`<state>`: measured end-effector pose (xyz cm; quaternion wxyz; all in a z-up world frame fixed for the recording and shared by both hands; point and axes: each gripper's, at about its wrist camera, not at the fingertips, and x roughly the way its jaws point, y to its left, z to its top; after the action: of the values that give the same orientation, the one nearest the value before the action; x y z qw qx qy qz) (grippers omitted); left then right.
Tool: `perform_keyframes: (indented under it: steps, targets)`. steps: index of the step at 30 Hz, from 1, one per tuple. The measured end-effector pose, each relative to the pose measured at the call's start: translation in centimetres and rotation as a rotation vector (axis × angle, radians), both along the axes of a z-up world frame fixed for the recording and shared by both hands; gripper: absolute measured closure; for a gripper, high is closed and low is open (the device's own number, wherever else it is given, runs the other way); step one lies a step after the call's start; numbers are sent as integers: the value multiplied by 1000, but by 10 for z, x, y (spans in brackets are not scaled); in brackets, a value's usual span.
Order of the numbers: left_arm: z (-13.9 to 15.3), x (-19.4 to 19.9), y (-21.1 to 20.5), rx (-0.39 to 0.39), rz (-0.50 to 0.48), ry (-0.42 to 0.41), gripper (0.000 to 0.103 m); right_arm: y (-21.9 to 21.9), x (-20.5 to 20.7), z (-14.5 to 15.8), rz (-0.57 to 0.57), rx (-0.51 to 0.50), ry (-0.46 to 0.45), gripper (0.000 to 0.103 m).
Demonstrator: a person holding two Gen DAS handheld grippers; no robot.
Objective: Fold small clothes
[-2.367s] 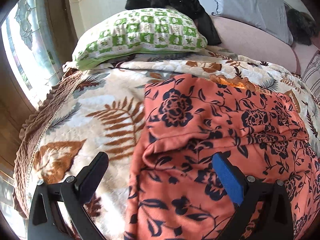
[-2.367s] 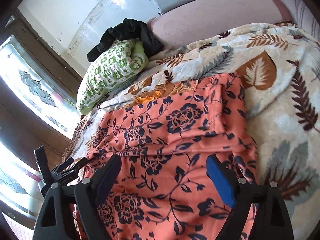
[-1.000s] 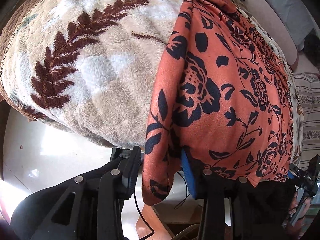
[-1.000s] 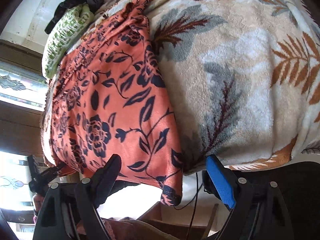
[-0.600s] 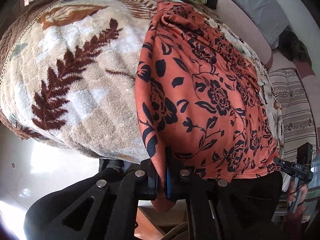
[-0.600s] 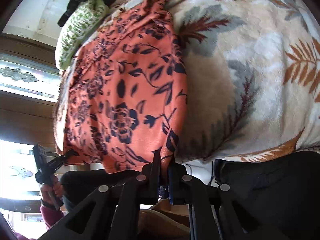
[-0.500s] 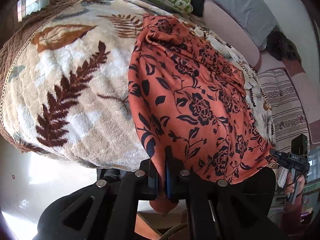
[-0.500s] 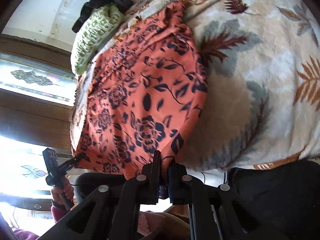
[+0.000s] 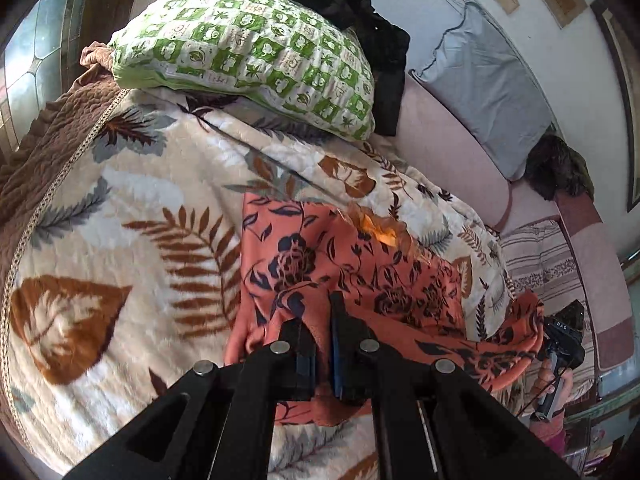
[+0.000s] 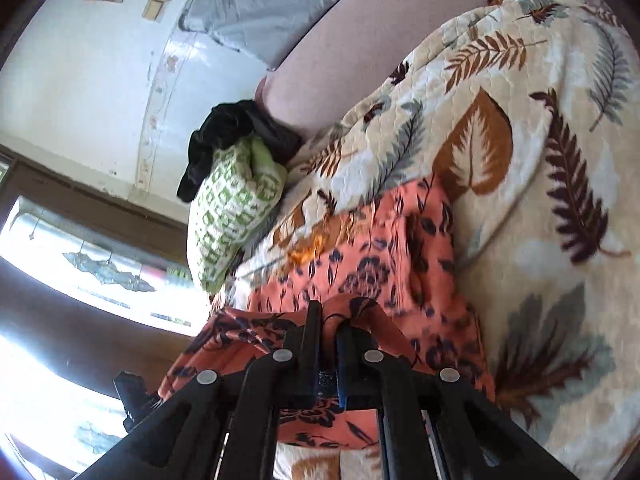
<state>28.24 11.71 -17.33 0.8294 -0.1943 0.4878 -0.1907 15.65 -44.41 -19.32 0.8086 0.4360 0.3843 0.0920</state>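
Both claws are pinching the garment's near hem: left claw [image 9: 322, 344] and right claw [image 10: 327, 354], each pressed together on orange floral garment [image 9: 360, 272]. I am carrying that hem forward over the half lying ahead on the bed's leaf-print blanket [image 9: 120, 216], judging I should keep both corners level and taut.

Home bedroom: bed [image 9: 452, 152] wearing a leaf-print fleece blanket [image 9: 132, 216], green checked pillow [image 9: 256, 56] lying at its head, grey pillow [image 9: 488, 88] leaning on the wall, stained-glass window [image 10: 104, 268] letting daylight in
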Motion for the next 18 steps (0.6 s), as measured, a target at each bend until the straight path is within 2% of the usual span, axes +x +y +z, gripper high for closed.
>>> perform_keyframes:
  steps: [4, 5, 7, 8, 9, 11, 12, 14, 16, 17, 18]
  targets:
    - [-38, 88, -23, 10, 67, 28, 97, -24, 79, -28, -129, -31, 21, 97]
    - [-52, 106, -29, 2, 72, 47, 97, -30, 96, -42, -158, -31, 39, 97]
    - [-83, 132, -39, 35, 106, 94, 94, -41, 124, -76, -219, -5, 105, 97]
    - [-99, 141, -41, 41, 127, 123, 94, -44, 136, -94, -236, 19, 146, 93]
    - [-113, 146, -39, 18, 144, 148, 94, -46, 146, -112, -241, 55, 180, 93]
    - [-127, 146, -26, -107, 192, 151, 94, -50, 155, -137, -236, 108, 226, 93]
    - [-128, 144, -18, -169, 214, 147, 94, -53, 154, -141, -232, 134, 200, 93]
    - [-120, 136, -3, -244, 245, 116, 93, -57, 147, -139, -228, 158, 149, 93]
    - [-102, 122, 13, -246, 333, 36, 73, -61, 138, -127, -230, 153, 92, 93]
    - [-91, 112, 21, -216, 392, -2, 47, -62, 132, -120, -226, 143, 70, 93]
    - [-81, 101, 28, -191, 447, -35, 33, -61, 127, -111, -222, 128, 53, 93]
